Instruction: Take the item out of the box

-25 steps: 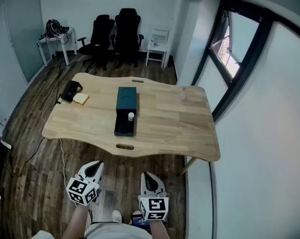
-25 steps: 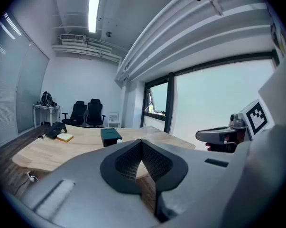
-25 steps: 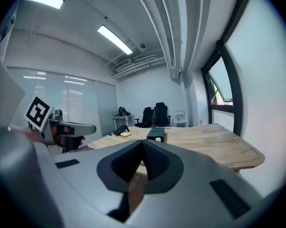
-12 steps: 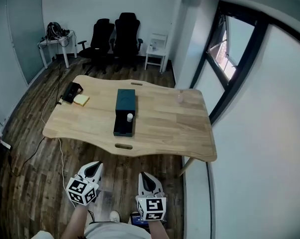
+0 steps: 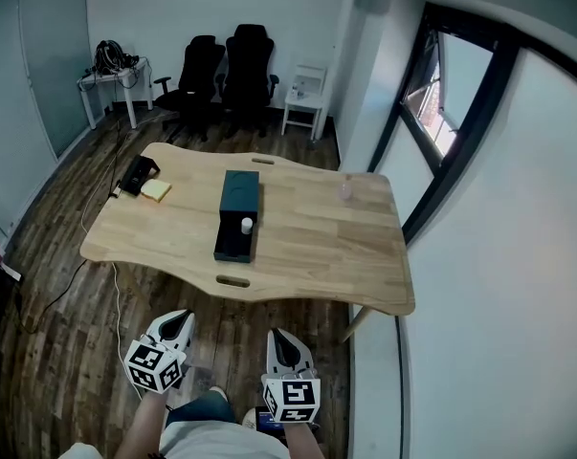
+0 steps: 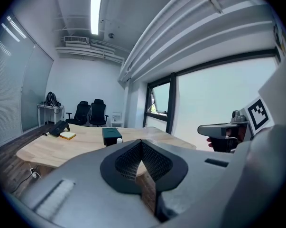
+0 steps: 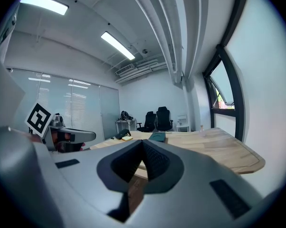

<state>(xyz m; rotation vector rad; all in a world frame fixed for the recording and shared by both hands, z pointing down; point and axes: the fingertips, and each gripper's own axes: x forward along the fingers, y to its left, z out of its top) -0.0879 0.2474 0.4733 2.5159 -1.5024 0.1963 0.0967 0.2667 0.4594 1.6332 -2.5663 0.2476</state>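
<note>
A dark teal box (image 5: pixel 240 194) lies in the middle of the wooden table (image 5: pixel 317 247), with its tray (image 5: pixel 233 245) slid out toward me. A small white item (image 5: pixel 247 224) stands in the tray. Both grippers hang low in front of me, well short of the table's near edge. My left gripper (image 5: pixel 179 321) has its jaws shut with nothing in them, as does my right gripper (image 5: pixel 282 339). The left gripper view shows the box (image 6: pixel 112 134) far off beyond the shut left gripper (image 6: pixel 142 144). From the shut right gripper (image 7: pixel 143 144), the box (image 7: pixel 157 137) is also far off.
A black device (image 5: pixel 138 173) and a yellow pad (image 5: pixel 155 190) lie at the table's left end, and a small clear cup (image 5: pixel 346 188) stands at its right. Two black office chairs (image 5: pixel 226 70) and a white side table (image 5: pixel 303 94) stand behind. A cable (image 5: pixel 116 285) hangs off the table's left.
The head view has shifted a little and a knee has come into sight at the bottom. Both grippers stay shut at about the same low spot.
</note>
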